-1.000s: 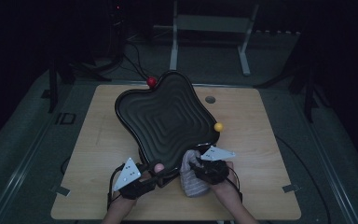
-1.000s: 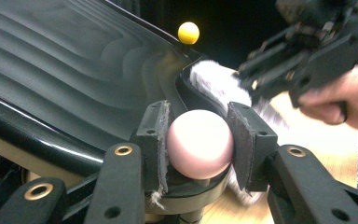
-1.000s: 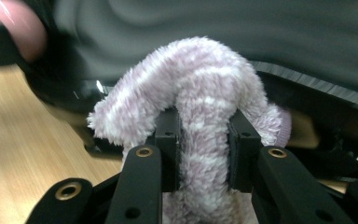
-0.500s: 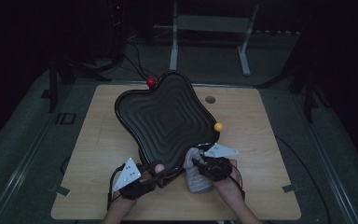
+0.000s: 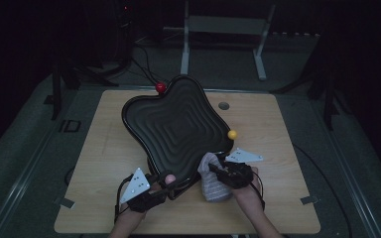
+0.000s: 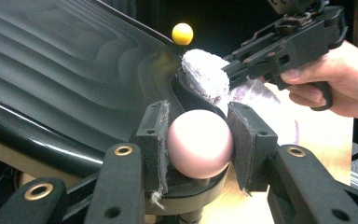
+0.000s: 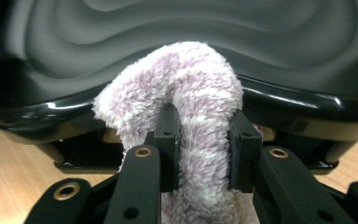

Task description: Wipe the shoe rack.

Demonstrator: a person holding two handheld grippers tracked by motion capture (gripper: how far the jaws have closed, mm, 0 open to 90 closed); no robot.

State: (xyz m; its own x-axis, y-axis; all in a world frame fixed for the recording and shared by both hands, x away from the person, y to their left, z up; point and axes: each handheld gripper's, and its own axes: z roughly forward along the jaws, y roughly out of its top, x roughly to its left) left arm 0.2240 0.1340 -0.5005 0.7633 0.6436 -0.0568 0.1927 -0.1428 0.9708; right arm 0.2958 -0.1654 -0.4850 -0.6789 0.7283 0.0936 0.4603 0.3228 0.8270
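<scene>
The left gripper (image 6: 198, 140) has its two padded jaws pressed against either side of a pale pink ball (image 6: 198, 143), which sits at the near rim of a black wavy tray (image 6: 65, 70); from above the ball (image 5: 169, 178) shows just at the tray's front corner, with the left gripper (image 5: 151, 191) low on the table. The right gripper (image 7: 204, 147) clamps a fold of a fluffy lilac-and-white cloth (image 7: 186, 88), the cloth arching up over the jaws and touching the glossy front edge of the tray (image 7: 261, 46). In the high view the cloth (image 5: 213, 178) lies bunched against the tray's near right corner, held there by the right gripper (image 5: 230, 173). The two grippers are close together, the cloth between them. The tray (image 5: 178, 119) sits skewed on the wooden table (image 5: 278, 198), with a yellow ball (image 5: 232, 134) at its right corner and a red ball (image 5: 160, 88) at its far corner. Bare table lies open to the right and to the left of the tray, and in a narrow strip along the near edge.
</scene>
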